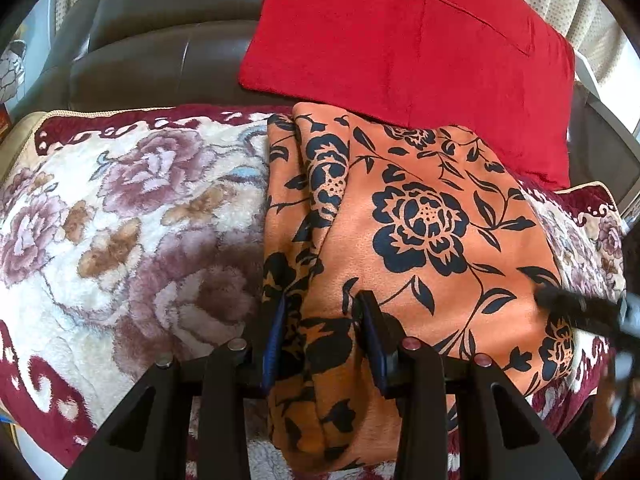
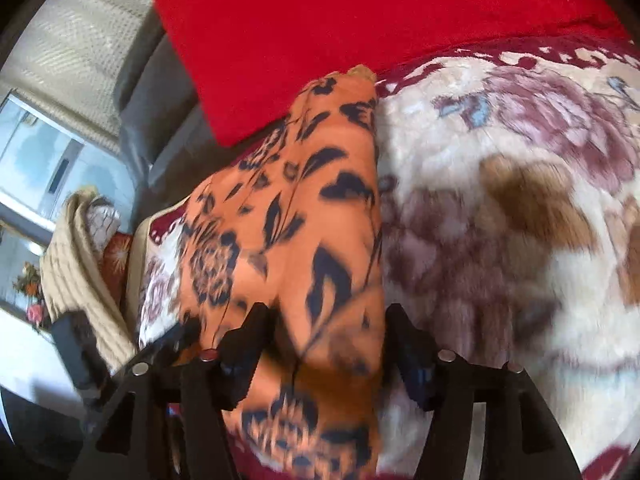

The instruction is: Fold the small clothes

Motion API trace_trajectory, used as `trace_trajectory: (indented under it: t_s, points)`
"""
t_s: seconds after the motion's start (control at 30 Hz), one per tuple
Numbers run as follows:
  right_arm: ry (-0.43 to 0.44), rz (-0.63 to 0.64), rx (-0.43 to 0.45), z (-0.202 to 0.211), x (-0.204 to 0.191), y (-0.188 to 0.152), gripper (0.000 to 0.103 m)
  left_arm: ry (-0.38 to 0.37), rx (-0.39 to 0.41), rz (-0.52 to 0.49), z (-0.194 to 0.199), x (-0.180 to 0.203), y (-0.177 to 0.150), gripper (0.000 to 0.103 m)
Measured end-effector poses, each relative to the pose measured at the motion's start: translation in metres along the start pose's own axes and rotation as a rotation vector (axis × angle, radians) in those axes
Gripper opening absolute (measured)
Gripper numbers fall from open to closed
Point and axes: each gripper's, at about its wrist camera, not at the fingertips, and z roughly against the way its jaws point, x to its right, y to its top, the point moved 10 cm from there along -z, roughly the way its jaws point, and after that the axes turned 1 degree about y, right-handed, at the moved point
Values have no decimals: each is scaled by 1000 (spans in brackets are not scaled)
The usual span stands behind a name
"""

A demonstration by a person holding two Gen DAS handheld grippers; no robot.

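A: What's the biggest thing here?
B: A plush cream-and-maroon floral blanket (image 1: 120, 216) over a dark brown leather sofa (image 1: 168, 52), with a red square velvet cushion (image 1: 400, 40) at the far side.
A: The garment?
B: An orange cloth with black flower print (image 1: 420, 220), folded, lies on the blanket's right part, near the cushion.
A: And the tools?
B: Left gripper (image 1: 320, 312) fingers are parted around the cloth's near fold; right gripper (image 2: 324, 324) fingers stand apart over it.

No legible text, label, brand, number or sign was found in either wrist view. The orange cloth (image 1: 400, 240) and the blanket (image 1: 120, 220) carried floral patterns only. The right wrist view was motion-blurred, and nothing could be read there.
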Motion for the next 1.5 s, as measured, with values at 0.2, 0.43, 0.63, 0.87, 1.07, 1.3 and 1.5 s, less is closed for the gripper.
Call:
trace_trajectory:
  t_s: [0.2, 0.43, 0.63, 0.87, 1.07, 1.3, 1.5]
  points:
    - [-5, 14, -30, -3, 7, -26, 35, -51, 13, 83, 27, -4, 5, 39]
    - [61, -32, -25, 1, 8, -36, 58, -38, -56, 98, 14, -25, -36, 49]
    - [58, 3, 29, 28, 11, -10, 72, -83, 80, 121, 59, -33, 19, 62]
    - [69, -63, -23, -8, 24, 46, 73, -120, -83, 166, 3, -41, 55, 69]
    - [73, -28, -57, -24, 19, 48, 73, -111, -73, 128, 5, -38, 59, 69]
    - [69, -20, -55, -38, 7, 54, 73, -134, -77, 130, 1, -34, 62, 69]
    - [67, -16, -56, -42, 5, 53, 73, -142, -55, 114, 9, -18, 57, 69]
